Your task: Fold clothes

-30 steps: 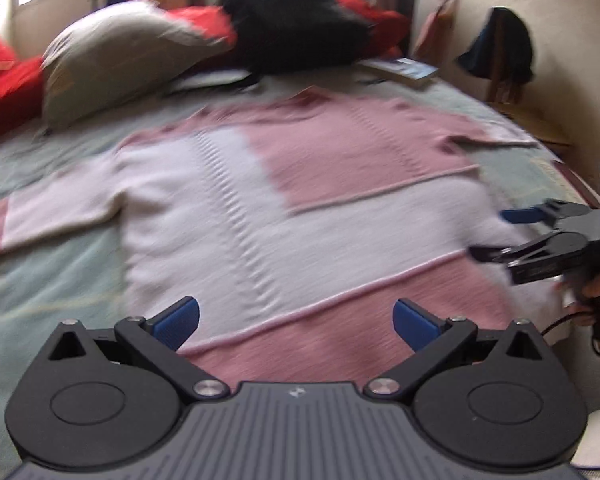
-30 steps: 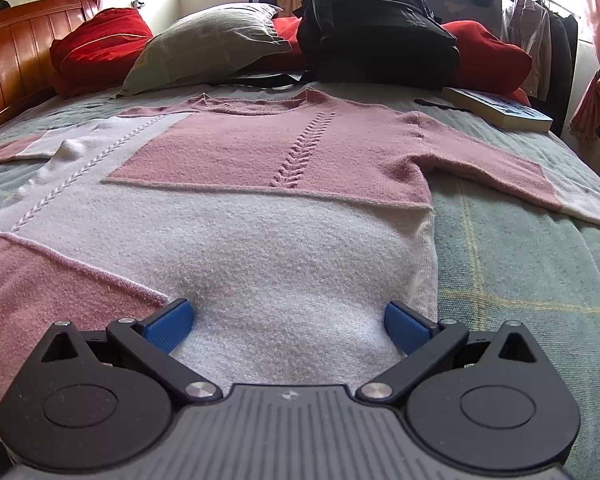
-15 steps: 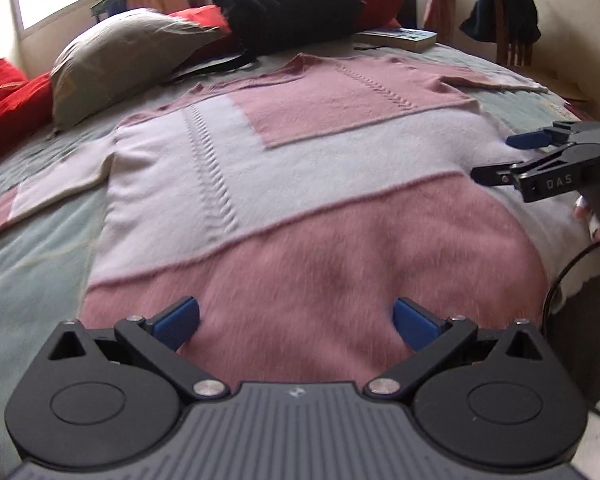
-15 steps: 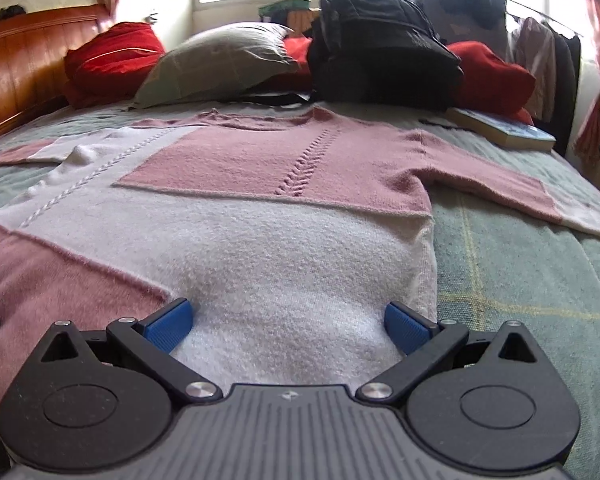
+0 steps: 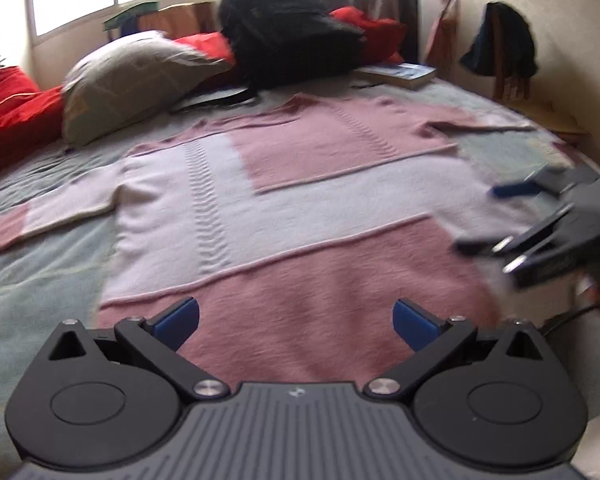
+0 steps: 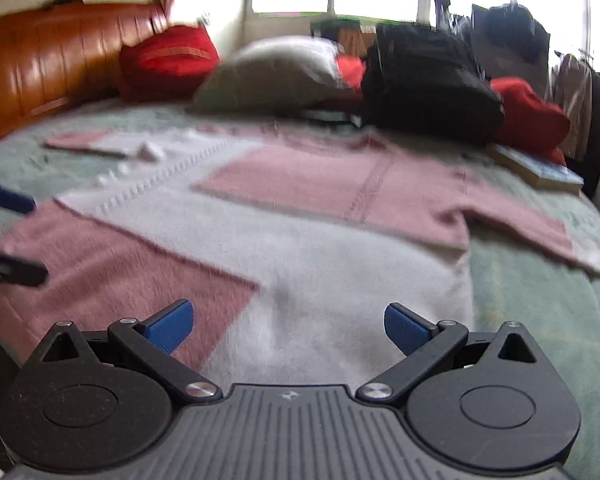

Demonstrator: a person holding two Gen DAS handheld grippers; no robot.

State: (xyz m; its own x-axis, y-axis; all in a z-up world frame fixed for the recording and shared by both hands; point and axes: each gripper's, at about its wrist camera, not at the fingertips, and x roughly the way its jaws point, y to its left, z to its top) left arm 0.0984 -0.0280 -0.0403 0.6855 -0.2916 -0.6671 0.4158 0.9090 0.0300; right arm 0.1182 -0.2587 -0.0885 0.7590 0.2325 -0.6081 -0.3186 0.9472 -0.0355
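Pink sweater (image 5: 300, 208) flat, both grippers spread

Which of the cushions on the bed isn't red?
The big grey pillow, lying between the red cushion by the wooden headboard and the black backpack. The others are bright red.

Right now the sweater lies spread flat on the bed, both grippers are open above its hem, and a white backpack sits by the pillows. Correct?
Not quite: the backpack is black, as the right wrist view shows. The rest holds: the sweater lies flat on the bed, with the left gripper and right gripper open above its hem.
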